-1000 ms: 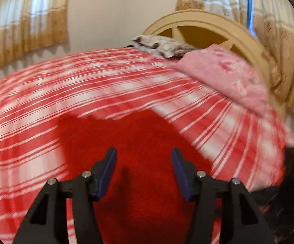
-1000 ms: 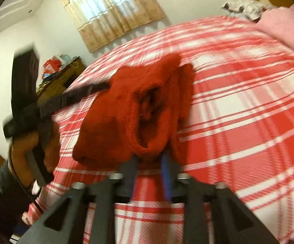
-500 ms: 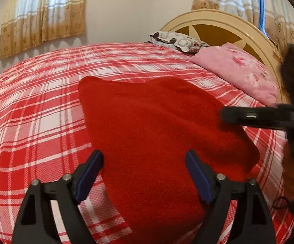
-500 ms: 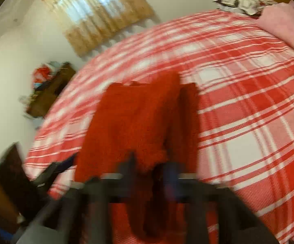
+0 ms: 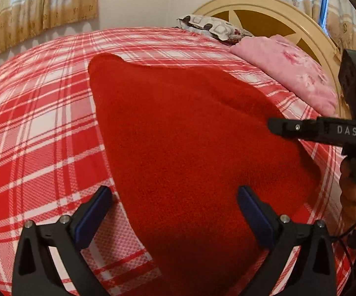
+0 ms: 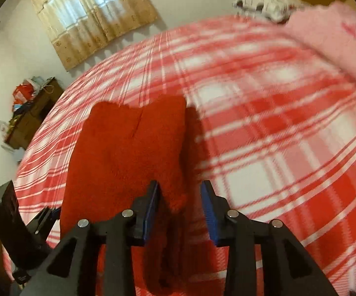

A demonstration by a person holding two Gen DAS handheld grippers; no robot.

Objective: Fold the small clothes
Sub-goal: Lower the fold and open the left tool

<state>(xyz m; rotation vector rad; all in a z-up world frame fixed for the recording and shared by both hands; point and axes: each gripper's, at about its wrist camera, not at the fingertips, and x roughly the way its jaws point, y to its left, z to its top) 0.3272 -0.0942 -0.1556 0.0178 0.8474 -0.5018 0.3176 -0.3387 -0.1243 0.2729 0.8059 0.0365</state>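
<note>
A: Where is the garment (image 5: 190, 153)?

B: Flat on the bed (image 5: 42, 128), near the front edge, between the two tools. It is red and fuzzy, and in the right wrist view it looks doubled, with a seam or fold line running down its middle.

A: Is either gripper holding it?

B: No. The left gripper (image 5: 175, 212) has its fingers spread wide, one over the plaid sheet and one over the cloth, with nothing pinched. The right gripper (image 6: 180, 207) is parted too; a fuzzy edge of the cloth lies in the gap, but the pads do not press it.

A: So how far along is the folding?

B: I judge that at least one fold is laid down and let go. The shape is still long and uneven at the near end, so another fold and some squaring up probably remain.

A: Anything else on the bed?

B: A pink pillow (image 5: 286, 74) and a patterned one (image 5: 212, 28) by the headboard, well apart from the cloth.
</note>
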